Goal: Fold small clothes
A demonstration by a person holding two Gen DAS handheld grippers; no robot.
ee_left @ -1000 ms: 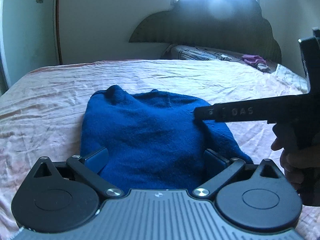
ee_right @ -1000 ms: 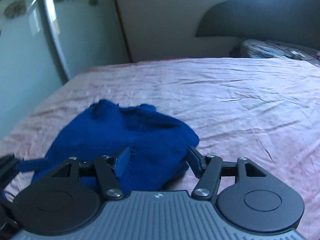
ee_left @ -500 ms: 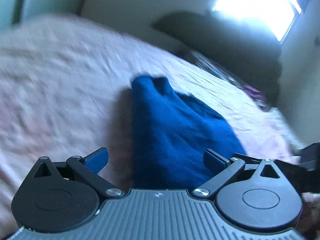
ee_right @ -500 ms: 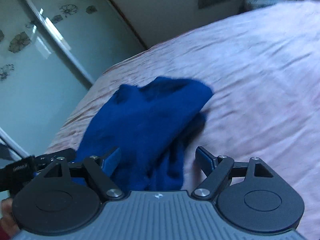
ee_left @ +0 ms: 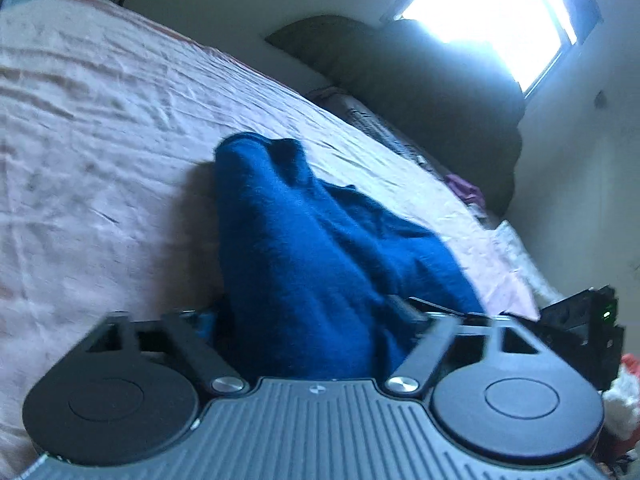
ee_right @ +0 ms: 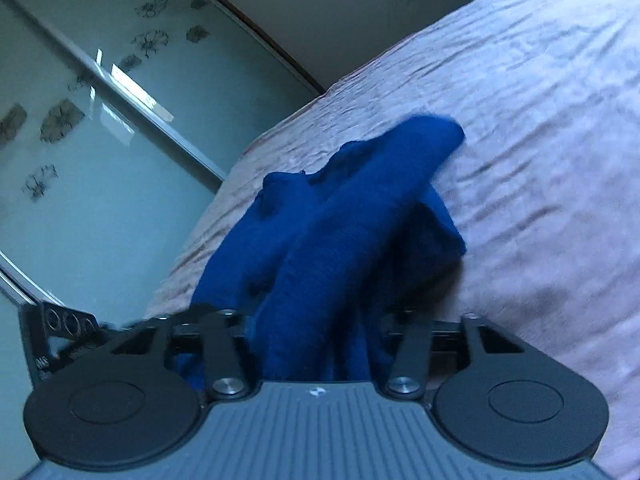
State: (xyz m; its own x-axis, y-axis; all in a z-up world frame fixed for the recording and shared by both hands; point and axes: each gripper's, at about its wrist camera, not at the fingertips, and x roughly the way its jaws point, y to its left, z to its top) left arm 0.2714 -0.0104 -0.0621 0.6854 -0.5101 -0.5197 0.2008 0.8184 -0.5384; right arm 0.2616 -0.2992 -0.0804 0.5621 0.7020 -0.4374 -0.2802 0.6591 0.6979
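A blue knit sweater (ee_left: 320, 256) lies on the pink bed sheet (ee_left: 100, 160), its near edge lifted and bunched. My left gripper (ee_left: 308, 320) is shut on the sweater's near edge, the cloth filling the gap between the fingers. In the right wrist view the same sweater (ee_right: 340, 232) rises in a folded ridge from my right gripper (ee_right: 316, 340), which is shut on its near edge too. The far part of the sweater rests on the sheet. The fingertips are hidden by cloth in both views.
A dark headboard (ee_left: 420, 68) and pillows stand at the far end of the bed under a bright window (ee_left: 492, 4). A frosted sliding wardrobe door (ee_right: 100, 140) runs along the bed's left side. The right gripper's body (ee_left: 580, 320) shows at the right edge of the left wrist view.
Both grippers went from open around the sweater's near edge to closed on it. They lifted and tilted, pulling the near edge up off the sheet and bunching the cloth.
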